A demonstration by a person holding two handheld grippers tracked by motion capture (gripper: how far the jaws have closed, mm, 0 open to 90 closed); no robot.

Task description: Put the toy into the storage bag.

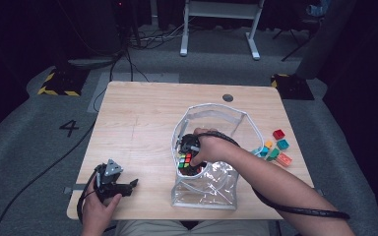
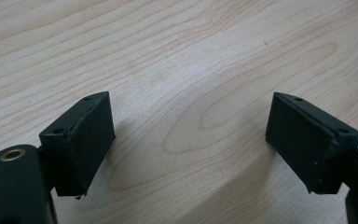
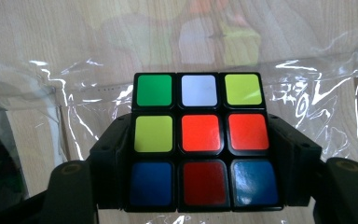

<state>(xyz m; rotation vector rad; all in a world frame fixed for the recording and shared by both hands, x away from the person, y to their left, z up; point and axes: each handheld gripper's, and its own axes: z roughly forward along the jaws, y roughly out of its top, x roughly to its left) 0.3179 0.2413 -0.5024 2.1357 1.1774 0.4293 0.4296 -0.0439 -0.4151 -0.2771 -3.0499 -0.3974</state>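
Note:
A scrambled colour cube [image 3: 200, 140] sits squeezed between the two black jaws of my right gripper [image 3: 200, 165]. In the high view that cube [image 1: 187, 161] is inside the mouth of a clear plastic zip bag [image 1: 209, 189] standing near the table's front edge, with my right gripper [image 1: 191, 147] and hand over it. Behind the cube, the bag's shiny clear wall [image 3: 307, 93] shows. My left gripper [image 1: 128, 186] rests at the front left corner of the table, jaws wide apart over bare wood [image 2: 191, 121], holding nothing.
Several small coloured blocks [image 1: 275, 147] lie on the wooden table [image 1: 138, 113] right of the bag. A round grommet hole [image 1: 228, 97] sits near the far edge. Cables trail from both grippers off the front of the table.

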